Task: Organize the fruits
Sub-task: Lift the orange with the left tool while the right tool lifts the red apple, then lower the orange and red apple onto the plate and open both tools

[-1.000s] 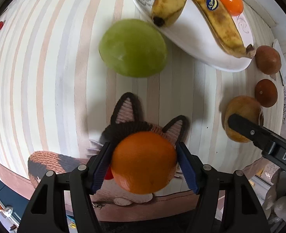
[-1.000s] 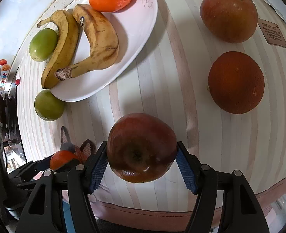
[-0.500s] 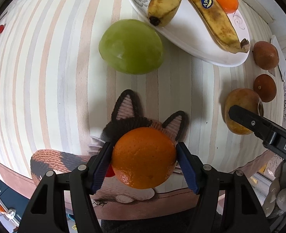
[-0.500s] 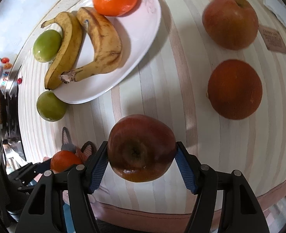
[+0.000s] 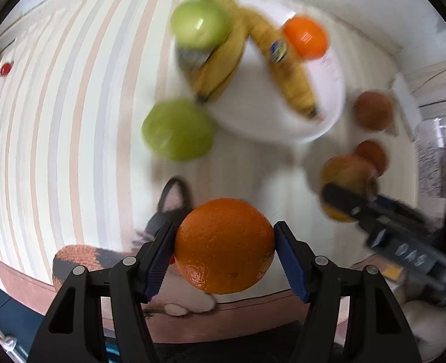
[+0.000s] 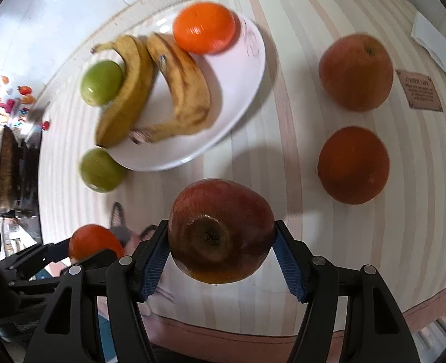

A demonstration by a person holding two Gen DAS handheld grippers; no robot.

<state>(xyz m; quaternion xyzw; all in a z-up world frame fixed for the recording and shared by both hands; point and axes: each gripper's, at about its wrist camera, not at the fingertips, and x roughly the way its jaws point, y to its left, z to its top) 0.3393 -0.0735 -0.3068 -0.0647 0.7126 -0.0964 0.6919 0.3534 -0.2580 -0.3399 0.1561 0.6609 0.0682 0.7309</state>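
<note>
The left tool (image 5: 224, 246) was closed on an orange (image 5: 224, 245), the right tool (image 6: 221, 242) on a red apple (image 6: 221, 230), both held above the striped worktop (image 6: 404, 211) near the plate (image 6: 241, 96). Both fruits looked firm, round and liable to roll; gripping across the widest part suited them.

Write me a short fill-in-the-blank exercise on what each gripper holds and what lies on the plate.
1. The left gripper is shut on an ____.
2. The right gripper is shut on a red ____.
3. On the white plate lie ____ bananas, a green apple and a tangerine.
4. Another green apple sits on the striped tablecloth, ____ the plate.

Missing words: orange; apple; two; beside
</note>
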